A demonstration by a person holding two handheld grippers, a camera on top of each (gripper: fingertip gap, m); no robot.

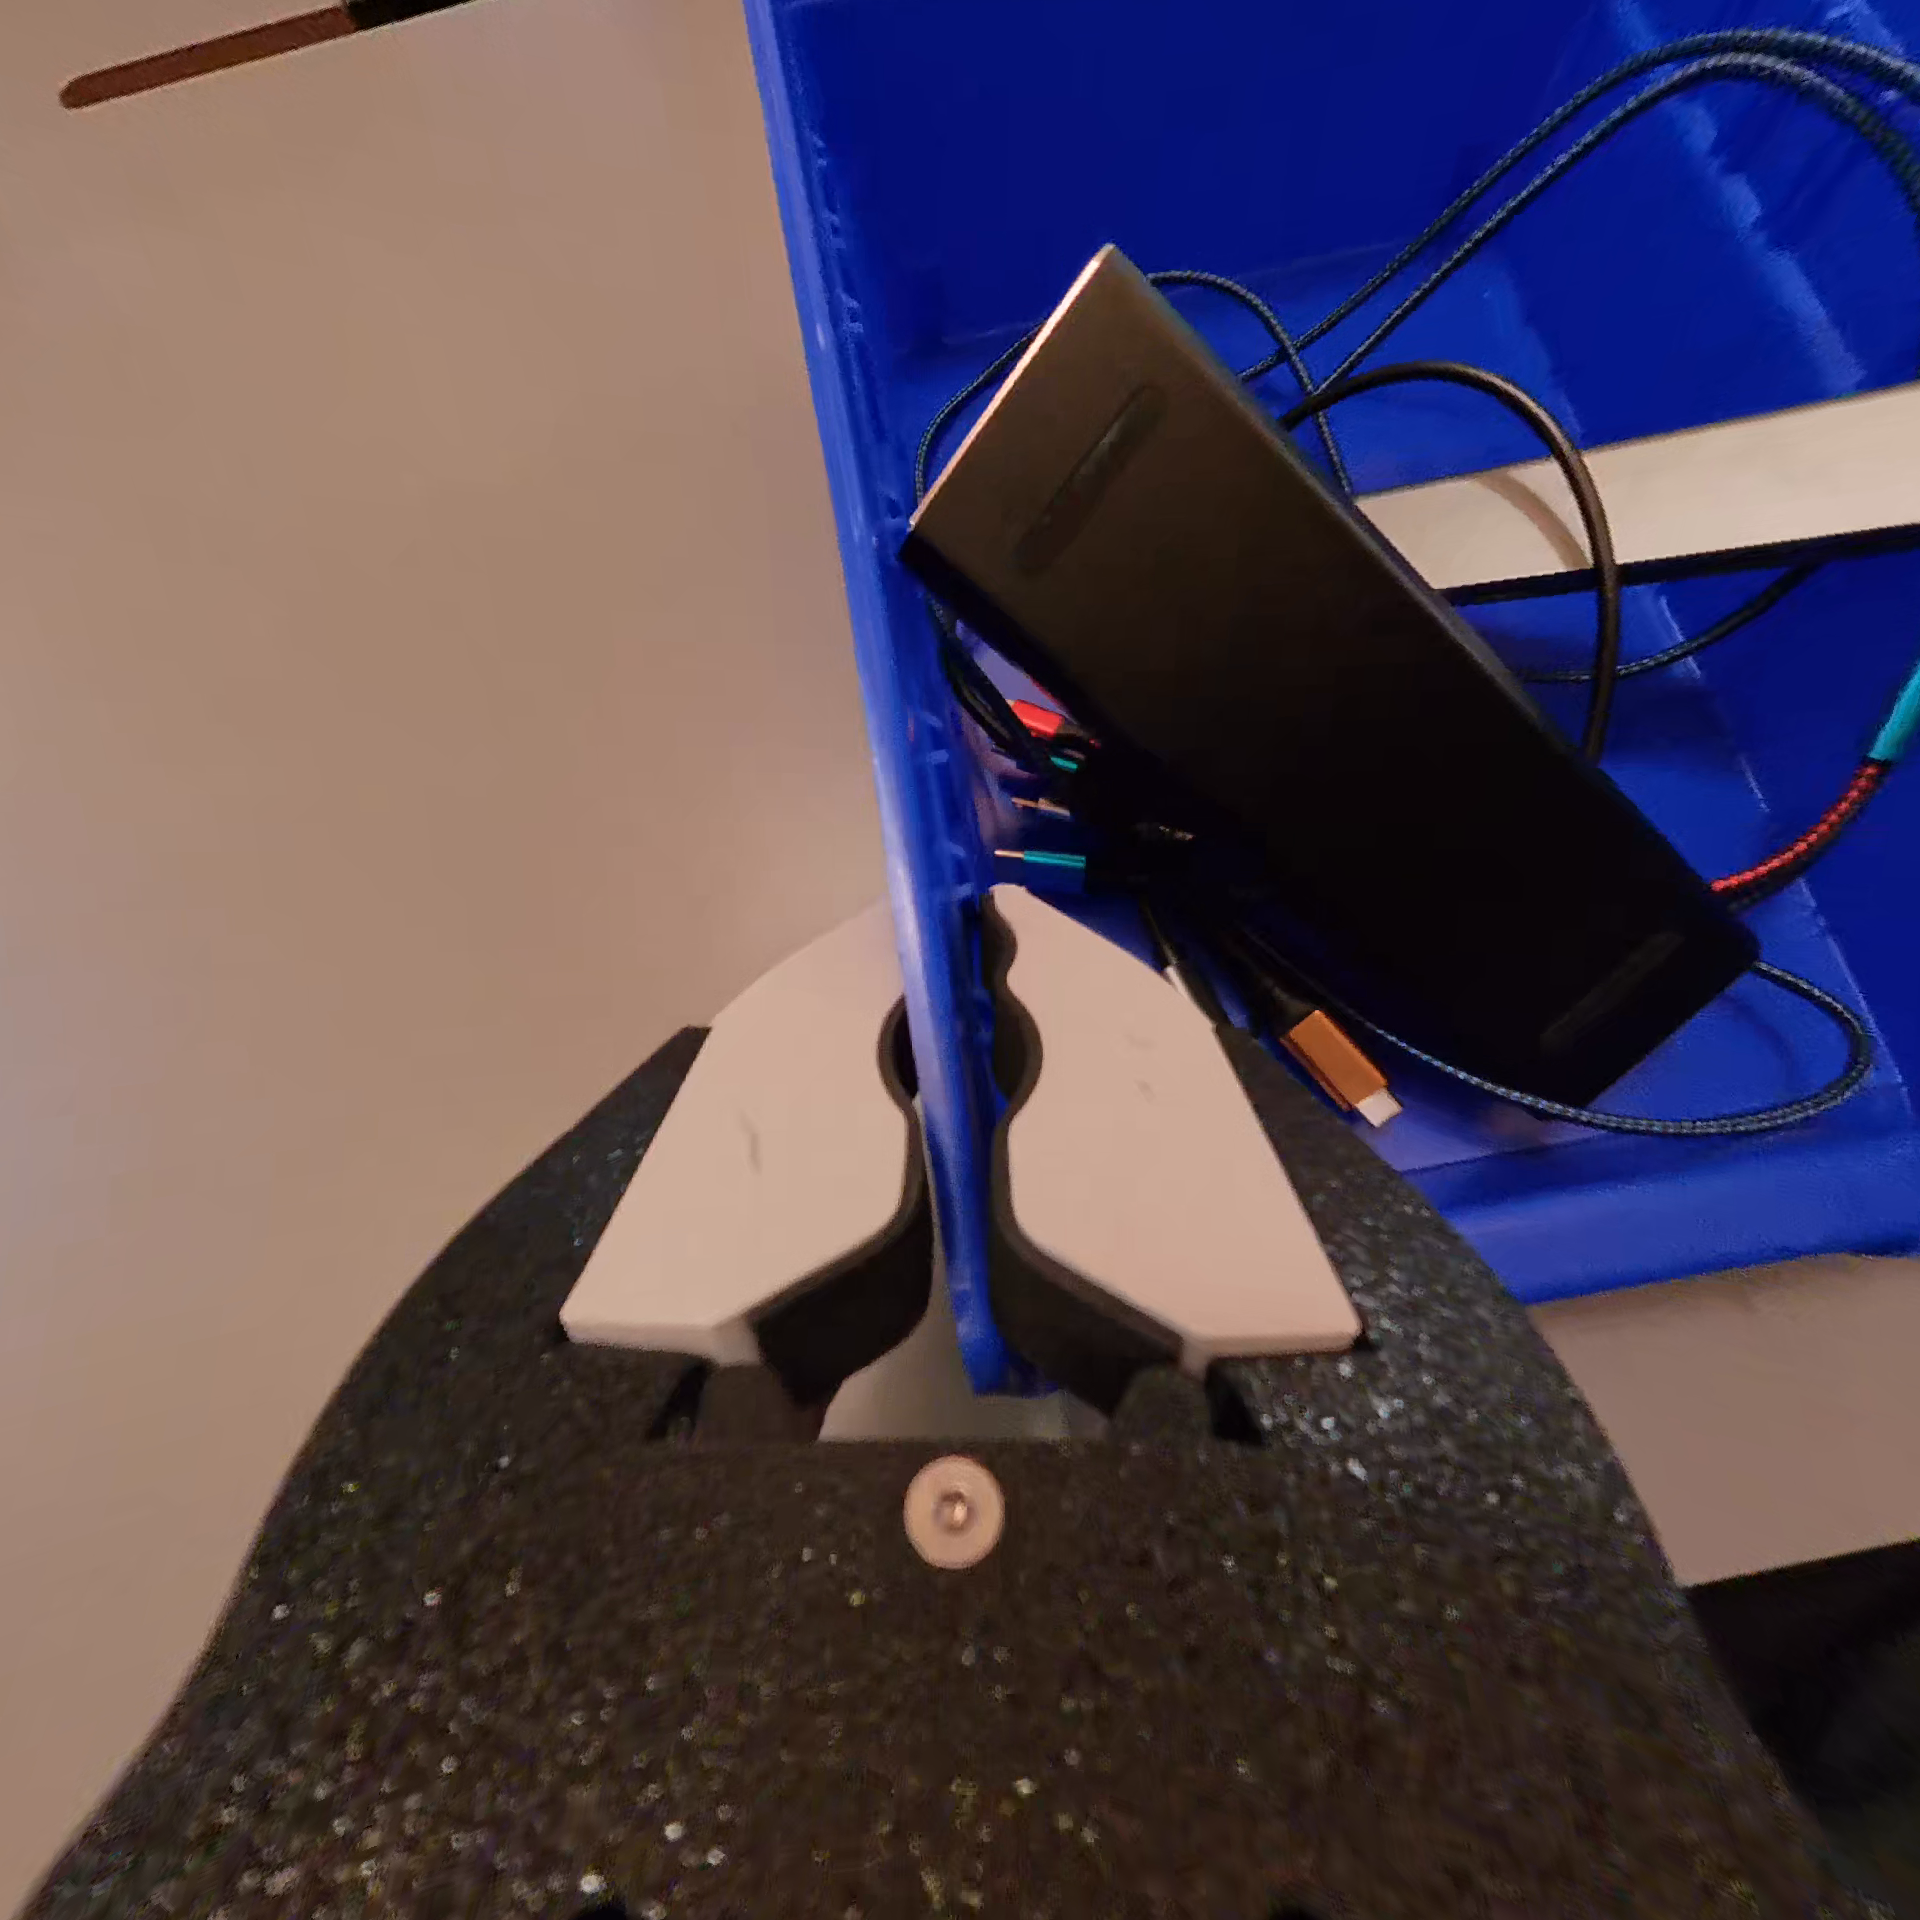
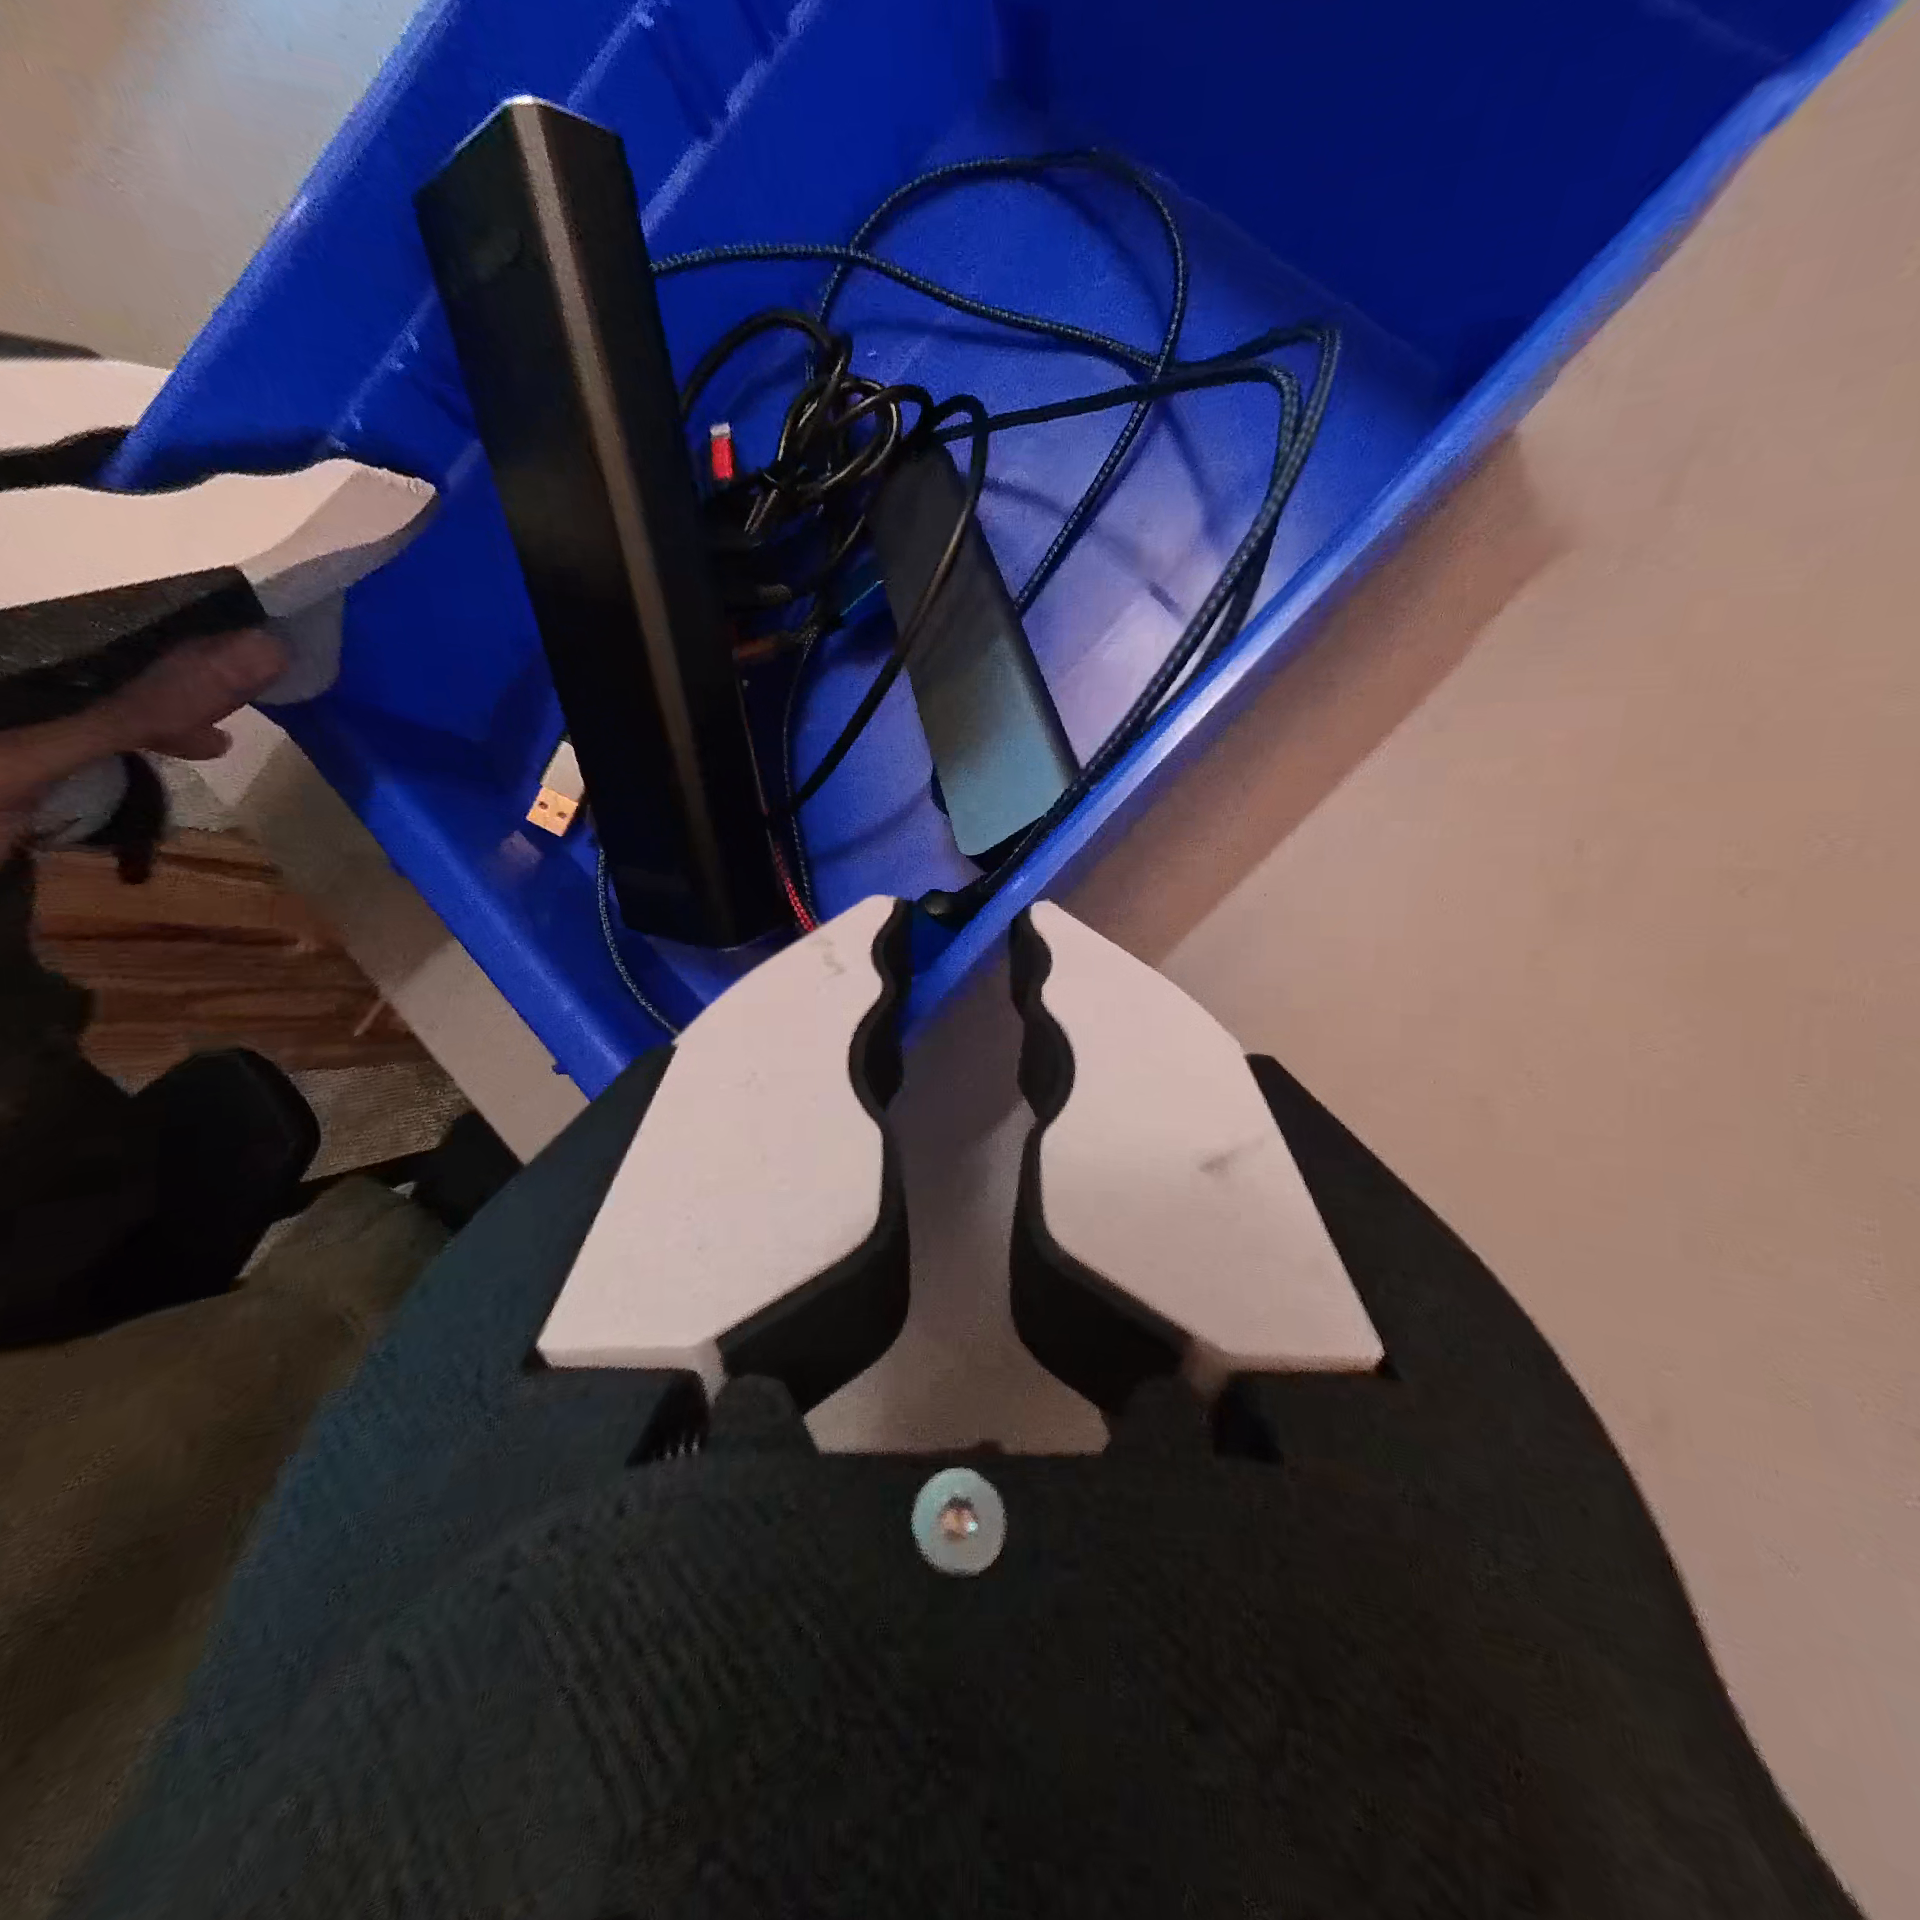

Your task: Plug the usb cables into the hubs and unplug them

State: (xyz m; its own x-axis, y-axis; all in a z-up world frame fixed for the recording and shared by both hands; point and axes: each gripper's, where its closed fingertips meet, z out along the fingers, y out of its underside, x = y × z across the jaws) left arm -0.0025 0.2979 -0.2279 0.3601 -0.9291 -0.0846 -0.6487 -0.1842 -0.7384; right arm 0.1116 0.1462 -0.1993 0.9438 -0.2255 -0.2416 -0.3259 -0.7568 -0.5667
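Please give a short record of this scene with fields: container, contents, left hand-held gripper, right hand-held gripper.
container: blue bin, tilted
contents: long black hub, smaller grey hub, tangled usb cables; whether any cable is plugged in cannot be told
left hand-held gripper: shut on one bin wall
right hand-held gripper: astride the opposite bin wall, grip unclear

A pale, matte table (image 2: 1662,727) fills most of both views under warm, dim light. Beyond its edge in the right wrist view, wooden floorboards (image 2: 177,966) meet a greyish carpet (image 2: 156,1455) lower down.
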